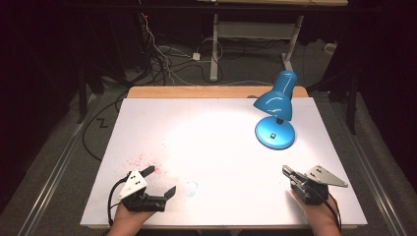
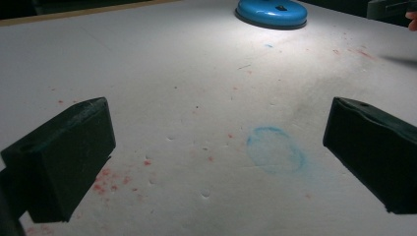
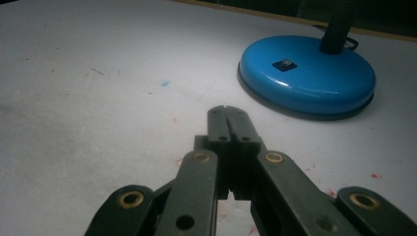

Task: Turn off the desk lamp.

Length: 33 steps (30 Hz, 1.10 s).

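Hands come in from the bottom edge of the high view, each holding a gripper over a white sheet [image 1: 216,147] that covers a wooden table [image 1: 196,92].

At the near left, the left gripper [image 1: 160,181] rests low on the sheet with its jaws spread wide apart and nothing between them. In the left gripper view the two black jaws stand far apart at either side, over bare white surface. Red specks [image 2: 110,179] are scattered on the sheet beside the left jaw, and a faint blue ring-shaped smudge [image 2: 275,150] lies between the jaws, nearer the right one. In the high view the same red speckling [image 1: 140,160] lies just beyond the left gripper, and the blue smudge [image 1: 193,187] sits just to its right.

Farther right and farther back stands a blue desk lamp [image 1: 276,105], lit, with its shade tilted down toward the middle of the sheet, which glows brightest there. Its round blue base [image 3: 307,73] carries a small dark switch [image 3: 284,64] on top.

At the near right, the right gripper [image 1: 286,170] points toward the lamp, well short of the base. Its jaws are pressed together with nothing held, as the right gripper view shows.
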Each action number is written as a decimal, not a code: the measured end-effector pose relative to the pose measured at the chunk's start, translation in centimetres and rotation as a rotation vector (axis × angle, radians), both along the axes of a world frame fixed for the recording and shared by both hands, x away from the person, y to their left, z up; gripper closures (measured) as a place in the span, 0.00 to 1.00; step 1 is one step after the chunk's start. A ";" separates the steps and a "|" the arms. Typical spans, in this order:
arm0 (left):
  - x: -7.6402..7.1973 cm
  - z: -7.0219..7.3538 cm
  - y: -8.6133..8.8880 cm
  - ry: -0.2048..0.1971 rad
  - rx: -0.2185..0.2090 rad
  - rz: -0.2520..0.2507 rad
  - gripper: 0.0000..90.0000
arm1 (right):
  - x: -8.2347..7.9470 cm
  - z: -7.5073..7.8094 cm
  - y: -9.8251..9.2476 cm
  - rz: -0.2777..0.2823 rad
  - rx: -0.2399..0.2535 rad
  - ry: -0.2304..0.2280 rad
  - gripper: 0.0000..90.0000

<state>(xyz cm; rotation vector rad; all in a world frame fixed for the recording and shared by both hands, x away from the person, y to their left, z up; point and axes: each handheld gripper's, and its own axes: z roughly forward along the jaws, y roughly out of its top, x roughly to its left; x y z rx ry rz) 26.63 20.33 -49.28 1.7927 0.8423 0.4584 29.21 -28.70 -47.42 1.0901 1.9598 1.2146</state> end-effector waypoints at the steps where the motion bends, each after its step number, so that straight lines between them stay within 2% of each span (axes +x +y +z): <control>1: 0.0 0.0 0.0 0.000 -0.001 0.001 0.00 | 0.0 0.0 0.0 -0.005 0.007 0.002 1.00; 5: 0.1 -0.1 -0.1 0.003 0.001 -0.004 0.00 | 0.7 0.2 0.1 -0.009 0.025 0.006 1.00; 13: 0.0 -0.2 -0.1 0.019 0.013 -0.016 0.00 | 2.0 0.6 1.1 -0.004 -0.004 0.004 1.00; 15: 0.1 -0.2 -0.1 0.023 0.014 -0.017 0.00 | 2.6 0.9 1.3 -0.007 0.011 0.003 1.00; 24: -0.2 -0.2 -0.1 0.009 0.017 -0.016 0.00 | 4.2 1.7 1.9 -0.015 0.012 0.014 1.00; 33: -0.2 -0.1 0.0 0.011 -0.001 -0.024 0.00 | 5.8 1.7 2.3 -0.023 -0.008 0.019 1.00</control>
